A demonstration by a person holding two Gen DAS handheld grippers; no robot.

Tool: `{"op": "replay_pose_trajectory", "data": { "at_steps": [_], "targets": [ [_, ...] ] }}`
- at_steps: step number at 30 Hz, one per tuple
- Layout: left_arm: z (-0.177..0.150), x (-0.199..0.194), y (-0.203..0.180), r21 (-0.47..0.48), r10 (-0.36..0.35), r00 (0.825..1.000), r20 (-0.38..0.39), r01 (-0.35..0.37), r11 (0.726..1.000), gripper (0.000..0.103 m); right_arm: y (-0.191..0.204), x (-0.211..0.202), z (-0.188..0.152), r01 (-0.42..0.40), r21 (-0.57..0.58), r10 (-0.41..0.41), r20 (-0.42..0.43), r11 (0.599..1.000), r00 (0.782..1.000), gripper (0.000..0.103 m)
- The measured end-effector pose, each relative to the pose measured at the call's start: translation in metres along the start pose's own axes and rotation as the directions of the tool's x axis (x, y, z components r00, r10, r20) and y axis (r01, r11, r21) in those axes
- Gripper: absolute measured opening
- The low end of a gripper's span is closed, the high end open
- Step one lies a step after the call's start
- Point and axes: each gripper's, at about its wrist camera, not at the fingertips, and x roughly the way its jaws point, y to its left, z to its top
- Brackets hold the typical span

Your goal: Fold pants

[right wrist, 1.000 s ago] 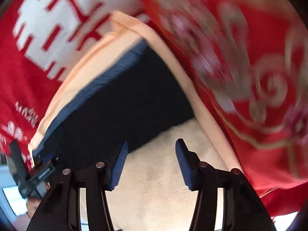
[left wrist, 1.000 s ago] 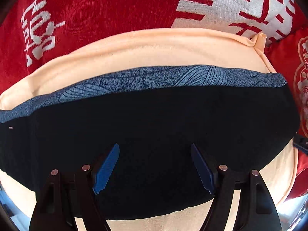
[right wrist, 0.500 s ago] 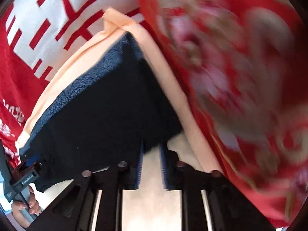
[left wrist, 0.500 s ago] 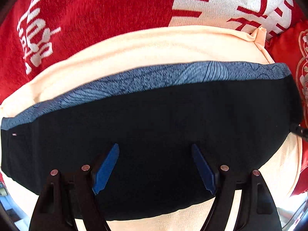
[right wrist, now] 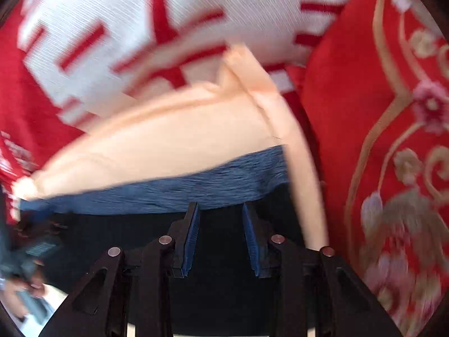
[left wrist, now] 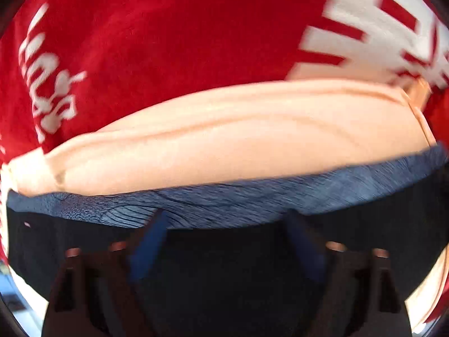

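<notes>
- Behind everything lies a red blanket (left wrist: pixel 157 56) with white lettering, and in my right view a red embroidered cushion (right wrist: pixel 378 140) rises close along the right side.
- On the blanket is a peach cloth (left wrist: pixel 224 146), and the pants (left wrist: pixel 224 275) lie flat on it, dark, with a blue patterned band (left wrist: pixel 252 199) along the far edge.
- My left gripper (left wrist: pixel 224 241) hangs over the middle of the dark fabric, its fingers (left wrist: pixel 146 250) wide apart and holding nothing.
- My right gripper (right wrist: pixel 220 236) sits low over the pants near their right end, just short of the band; its fingers (right wrist: pixel 190 238) stand a little apart, and I cannot tell whether any cloth is caught between them.
- The pants look light, soft and limp to me: they will sag and drag, not hold a shape, so I judge a pinch on the thicker band or a corner safest.
- The peach cloth beneath is just as soft, so I risk pinching both layers together.
- Open room lies ahead over the peach cloth; the cushion crowds my right, and the pants' right edge runs near the cloth's hem (right wrist: pixel 303 168).
</notes>
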Motion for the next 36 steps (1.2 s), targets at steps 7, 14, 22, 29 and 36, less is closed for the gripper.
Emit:
{"op": "replay_pose_trajectory", "data": {
  "at_steps": [7, 14, 22, 29, 36],
  "targets": [
    [0.003, 0.003, 0.083, -0.160, 0.082, 0.995, -0.055, -0.090, 0.983, 0.099, 0.002, -0.010, -0.006, 0.043, 0.011, -0.043, -0.004, 0.999, 0.999, 0.035],
    [-0.040, -0.039, 0.142, -0.188, 0.137, 0.987, -0.087, -0.152, 0.970, 0.098, 0.024, -0.032, -0.053, -0.089, 0.108, 0.099, -0.095, 0.990, 0.991, 0.060],
    [-0.083, -0.046, 0.171, -0.184, 0.110, 0.991, -0.076, -0.122, 0.975, 0.098, 0.125, -0.027, -0.129, -0.287, 0.158, 0.317, -0.219, 0.945, 0.923, 0.064],
    [-0.102, -0.052, 0.239, -0.143, 0.093, 0.995, -0.030, -0.096, 0.985, 0.098, 0.252, 0.004, -0.200, -0.491, 0.277, 0.556, -0.251, 0.826, 0.793, 0.064],
    [-0.121, -0.024, 0.329, -0.054, 0.224, 0.974, -0.025, -0.225, 0.973, 0.098, 0.330, 0.054, -0.230, -0.594, 0.370, 0.686, -0.199, 0.714, 0.700, 0.064]
  ]
}}
